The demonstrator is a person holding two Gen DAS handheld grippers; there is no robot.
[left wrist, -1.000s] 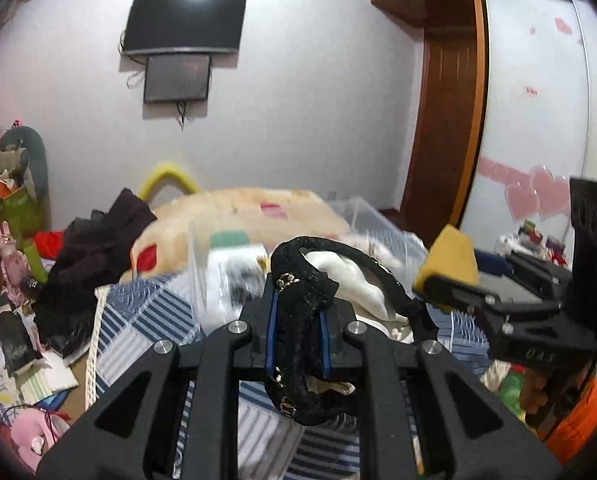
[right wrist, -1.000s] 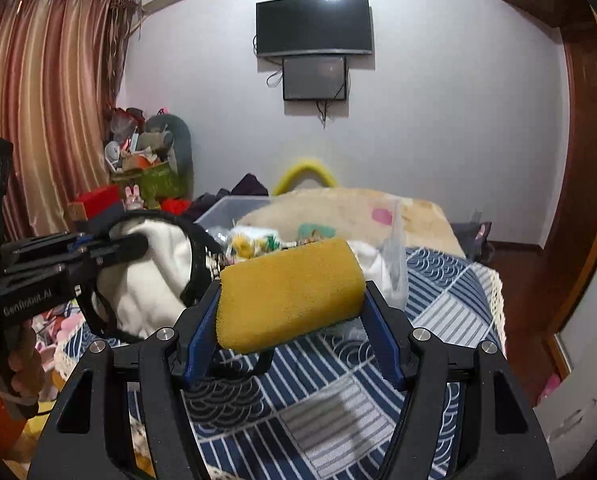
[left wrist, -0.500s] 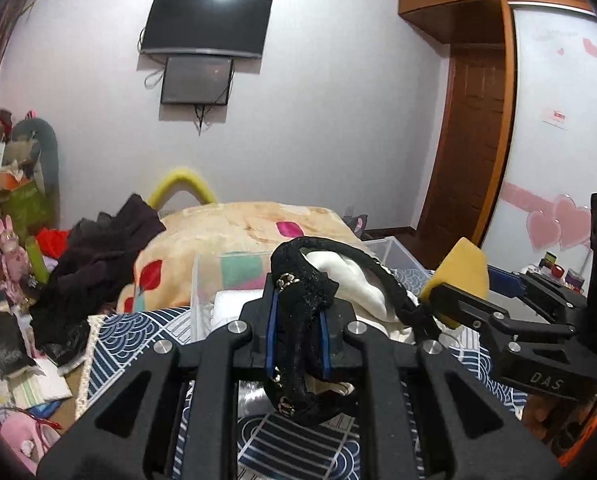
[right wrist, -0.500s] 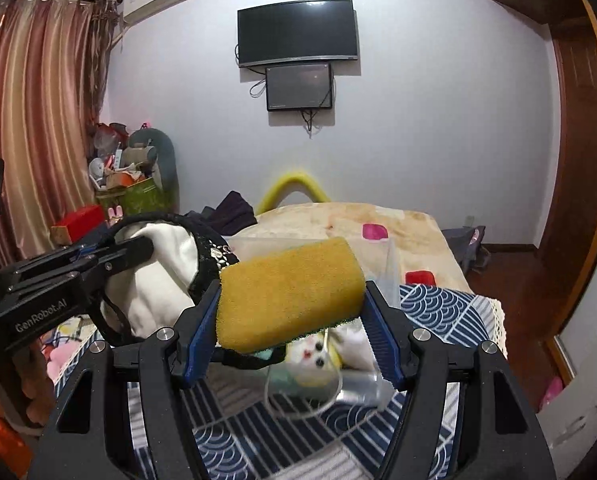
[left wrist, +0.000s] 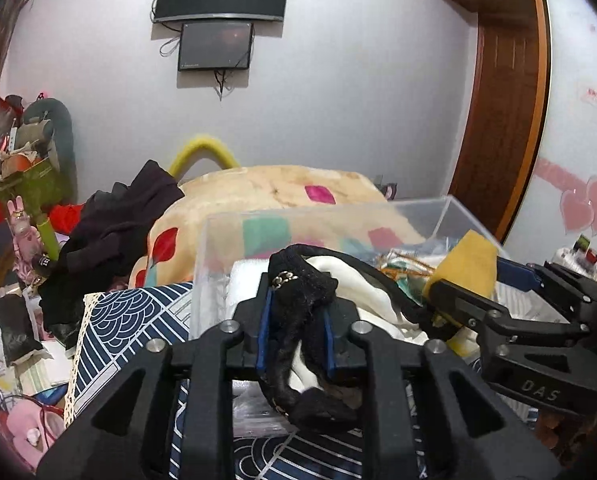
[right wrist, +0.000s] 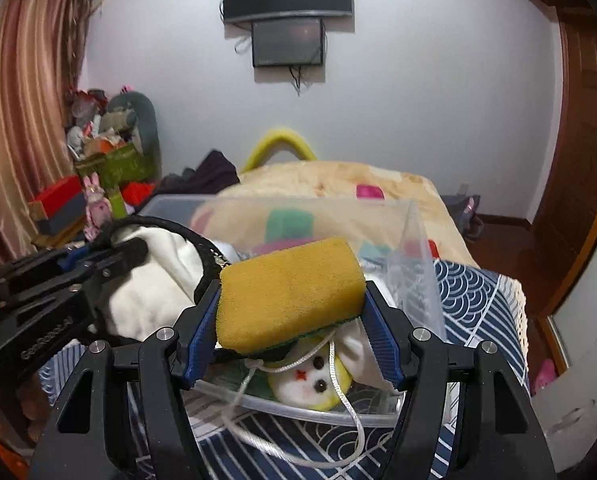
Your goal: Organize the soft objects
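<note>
Clear bin [right wrist: 414,248] crowded with plush toy [right wrist: 314,386]; sponge [right wrist: 290,292] pinched by right gripper [right wrist: 290,332], black-trimmed cloth [left wrist: 302,312] by left gripper [left wrist: 294,332], above it.

Both dropped lower and nearer the clear box [left wrist: 326,216] than 1 s ago. Sponge [right wrist: 290,292] now right over the plush toy [right wrist: 310,384] inside. Black-trimmed white cloth [left wrist: 306,316] now above the box's near wall.
</note>
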